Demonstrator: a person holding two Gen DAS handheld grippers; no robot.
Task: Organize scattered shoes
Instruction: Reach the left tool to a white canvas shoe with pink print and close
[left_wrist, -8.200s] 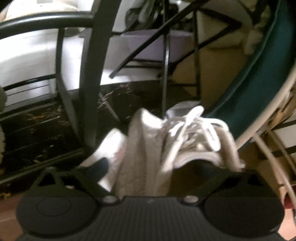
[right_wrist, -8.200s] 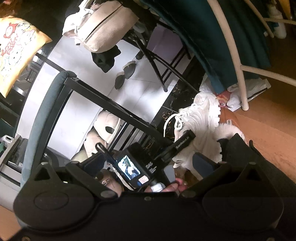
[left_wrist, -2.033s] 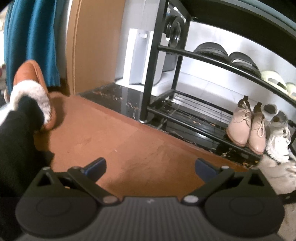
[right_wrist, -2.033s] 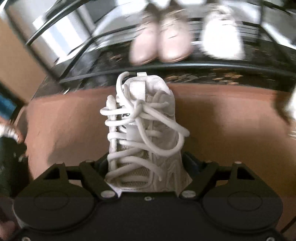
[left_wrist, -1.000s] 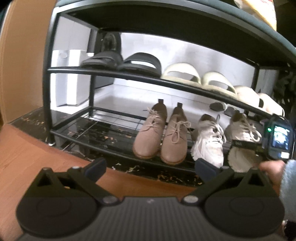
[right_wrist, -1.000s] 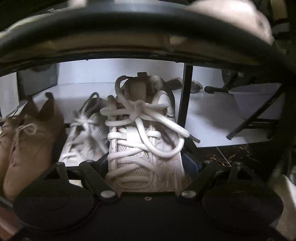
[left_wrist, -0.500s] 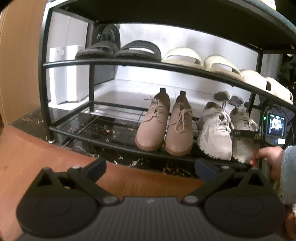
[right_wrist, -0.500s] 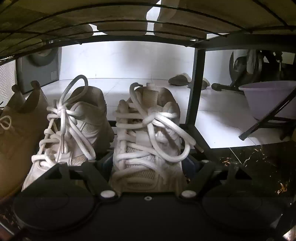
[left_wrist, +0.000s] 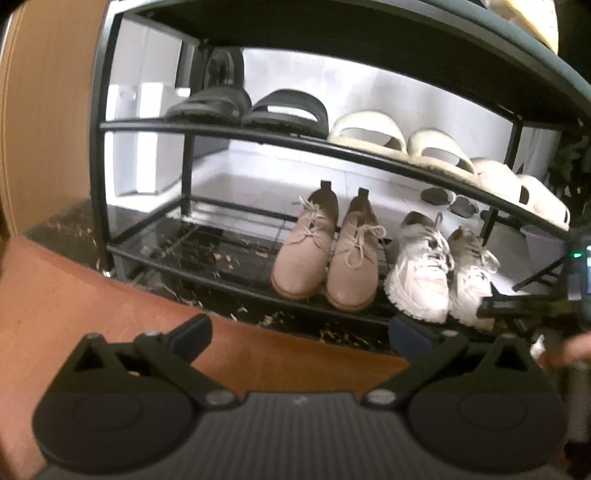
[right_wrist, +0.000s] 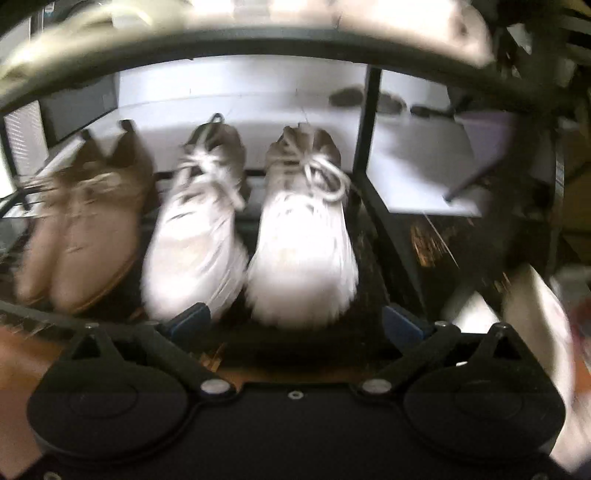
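Evidently the white sneakers (right_wrist: 251, 236) had been set as a pair on the bottom shelf (left_wrist: 229, 273) of the shoe rack (left_wrist: 103, 155), toes toward the right tongs (right_wrist: 295, 325), so that they lined up with the tan lace-up shoes (left_wrist: 325, 254) just to the left of them. The right tongs were seen spread apart and empty, just in front of the right-hand sneaker's toe, which was judged consistent with a release. The left tongs (left_wrist: 299, 336) were likewise held apart with nothing between them, well back over the brown floor (left_wrist: 110, 295), apparently kept clear of the rack. The sneakers were seen as chunky, white-soled, with loose white laces and greyish collars; the right wrist view was blurred, so finer detail could not be told. Black slides (left_wrist: 251, 109) and cream slides (left_wrist: 402, 142) were ranged in pairs on the shelf above, far beyond both tongs.
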